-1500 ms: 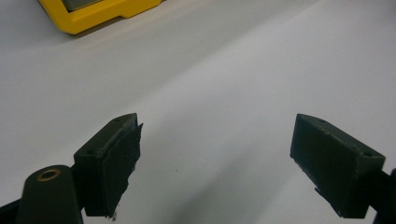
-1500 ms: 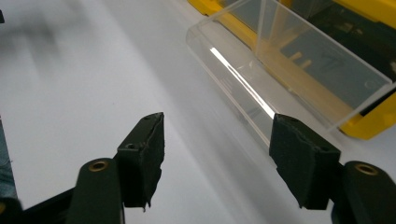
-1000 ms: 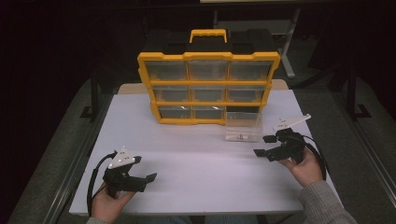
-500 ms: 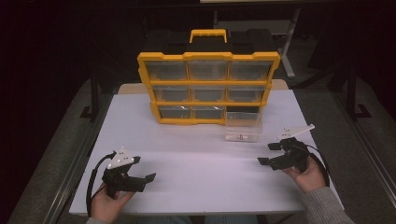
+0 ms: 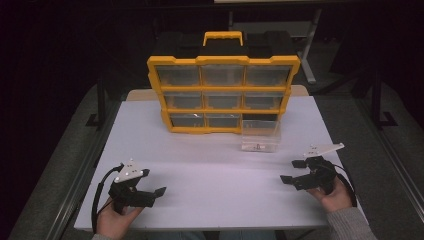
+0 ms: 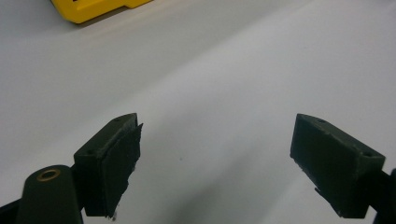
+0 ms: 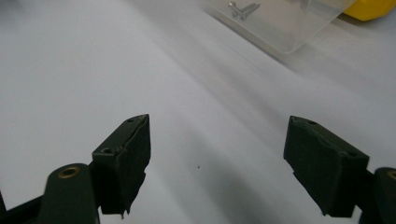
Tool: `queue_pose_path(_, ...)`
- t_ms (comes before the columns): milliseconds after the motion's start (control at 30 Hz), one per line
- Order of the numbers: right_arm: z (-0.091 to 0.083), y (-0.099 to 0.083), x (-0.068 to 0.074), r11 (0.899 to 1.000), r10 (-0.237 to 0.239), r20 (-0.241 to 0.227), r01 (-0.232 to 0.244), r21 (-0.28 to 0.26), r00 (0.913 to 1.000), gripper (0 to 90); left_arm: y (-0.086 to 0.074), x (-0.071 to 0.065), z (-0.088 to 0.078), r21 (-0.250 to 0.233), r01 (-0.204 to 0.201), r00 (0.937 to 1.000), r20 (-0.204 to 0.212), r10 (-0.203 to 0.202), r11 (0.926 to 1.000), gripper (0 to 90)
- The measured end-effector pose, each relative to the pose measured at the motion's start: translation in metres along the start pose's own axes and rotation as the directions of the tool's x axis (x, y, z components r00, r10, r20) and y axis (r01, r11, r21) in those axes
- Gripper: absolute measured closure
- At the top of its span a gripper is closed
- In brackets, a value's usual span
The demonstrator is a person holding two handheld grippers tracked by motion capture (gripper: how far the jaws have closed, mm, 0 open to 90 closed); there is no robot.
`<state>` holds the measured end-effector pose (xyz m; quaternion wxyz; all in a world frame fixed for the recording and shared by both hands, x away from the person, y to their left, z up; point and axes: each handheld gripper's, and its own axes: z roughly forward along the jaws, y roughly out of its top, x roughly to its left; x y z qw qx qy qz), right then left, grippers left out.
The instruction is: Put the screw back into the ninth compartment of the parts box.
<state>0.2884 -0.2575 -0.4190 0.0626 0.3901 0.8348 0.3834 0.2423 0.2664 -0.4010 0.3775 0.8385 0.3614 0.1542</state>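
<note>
A white table [image 5: 215, 175] takes up the lower middle of the high view, with dark grey floor on both sides and a black, unlit room behind it. At the upper centre stands a yellow organizer [image 5: 223, 95] with three rows of clear drawers and a yellow handle on top. Its lower right slot is vacant; just below that slot, right of centre, a clear drawer [image 5: 260, 135] lies on the tabletop with a few small screws [image 7: 243, 9] inside. At the lower right the right gripper [image 5: 295, 172] is near this drawer but apart from it; its jaws have just been opening and stand wide with only bare table between them. At the lower left the left gripper [image 5: 152, 184] sits low over the table, jaws also wide apart, holding nothing.
</note>
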Motion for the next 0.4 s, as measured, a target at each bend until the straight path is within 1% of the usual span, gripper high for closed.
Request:
queue_pose_path(33,-0.001,-0.002,0.000,1.000,-0.010,0.003,0.010,-0.009,0.9999,21.5,0.000,0.000,0.000,0.001,-0.001,1.0000,0.000,0.001,1.0000,15.7)
queue_pose_path(100,-0.002,-0.004,0.002,1.000,0.005,0.003,-0.005,-0.013,1.0000,21.5,0.000,0.000,0.000,0.002,0.000,1.0000,0.001,0.000,1.0000,15.7)
queue_pose_path(133,-0.002,-0.006,0.002,1.000,0.001,-0.001,-0.001,-0.015,1.0000,21.5,0.000,0.000,0.000,-0.001,-0.002,1.0000,-0.001,0.002,1.0000,15.7)
queue_pose_path(167,-0.003,-0.007,0.002,1.000,0.012,-0.008,-0.012,-0.014,0.9999,21.5,0.000,0.000,0.000,-0.002,-0.003,1.0000,-0.002,0.003,1.0000,15.7)
queue_pose_path(200,-0.003,-0.008,0.003,1.000,0.013,-0.014,-0.013,-0.017,0.9998,21.5,0.000,0.001,0.000,-0.002,-0.016,0.9998,-0.006,0.016,0.9999,15.7)
queue_pose_path(233,-0.003,-0.010,0.003,1.000,0.004,-0.014,-0.004,-0.021,0.9999,21.5,0.000,0.001,0.000,-0.004,-0.018,0.9998,-0.007,0.018,0.9998,15.7)
queue_pose_path(267,-0.003,-0.011,0.004,1.000,0.007,-0.009,-0.007,-0.015,0.9999,21.5,0.000,0.001,-0.001,-0.004,-0.018,0.9998,-0.005,0.018,0.9998,15.7)
queue_pose_path(333,-0.003,-0.012,0.005,1.000,0.020,-0.011,-0.020,-0.009,0.9997,21.5,-0.001,0.001,0.000,-0.008,-0.016,0.9999,-0.004,0.016,0.9998,15.7)
queue_pose_path(367,-0.004,-0.012,0.004,1.000,0.006,-0.010,-0.006,-0.018,0.9999,21.5,-0.001,0.001,0.000,-0.012,-0.010,0.9999,-0.005,0.010,0.9999,15.7)
queue_pose_path(400,-0.004,-0.012,0.004,1.000,0.009,-0.009,-0.009,-0.020,0.9999,21.3,-0.002,0.001,0.000,-0.007,0.000,1.0000,-0.005,0.000,1.0000,15.7)
